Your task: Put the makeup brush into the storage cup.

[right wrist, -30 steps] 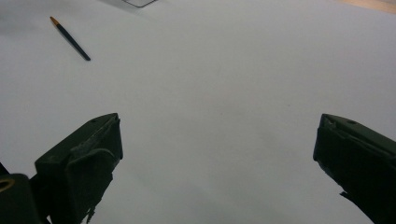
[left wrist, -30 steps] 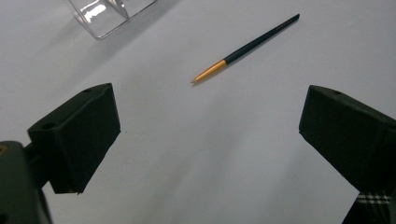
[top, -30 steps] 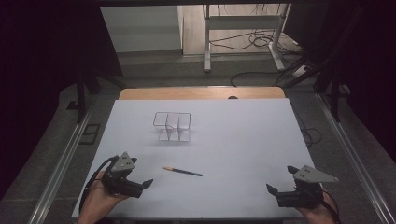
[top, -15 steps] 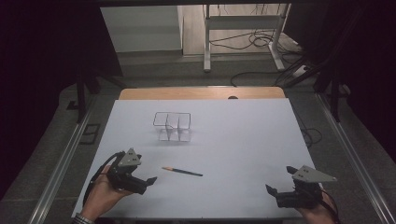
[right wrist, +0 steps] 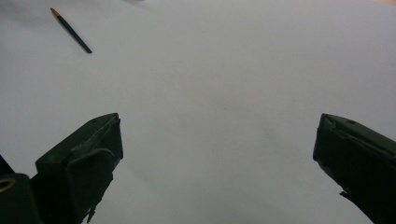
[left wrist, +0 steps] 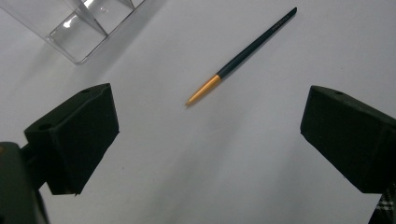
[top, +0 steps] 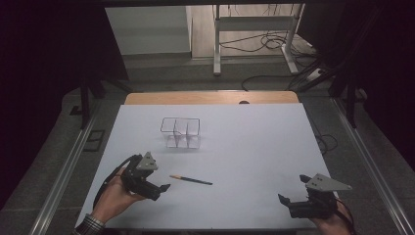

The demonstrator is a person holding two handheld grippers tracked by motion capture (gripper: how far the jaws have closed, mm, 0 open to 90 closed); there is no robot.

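A dark pencil with an orange-yellow end lies flat on the white bench, and everything here is placed from that pencil. Its orange end points toward the left gripper, which sits just beside that end without touching it, held in the person's left hand. In the left gripper view the pencil lies ahead of the gripper, between the lines of the two black jaws, orange end nearest; the jaws stand wide apart with nothing between them but bare bench.

Beyond the pencil, farther from the person, stands a clear plastic organiser box with inner dividers, upright and well apart from the pencil. A corner of it shows at the top left of the left gripper view.

The right gripper is well apart from the pencil, off past its dark end and nearer the bench's front edge, held low over the surface. In the right gripper view the pencil appears far off at the top left; these jaws also stand wide, holding nothing.
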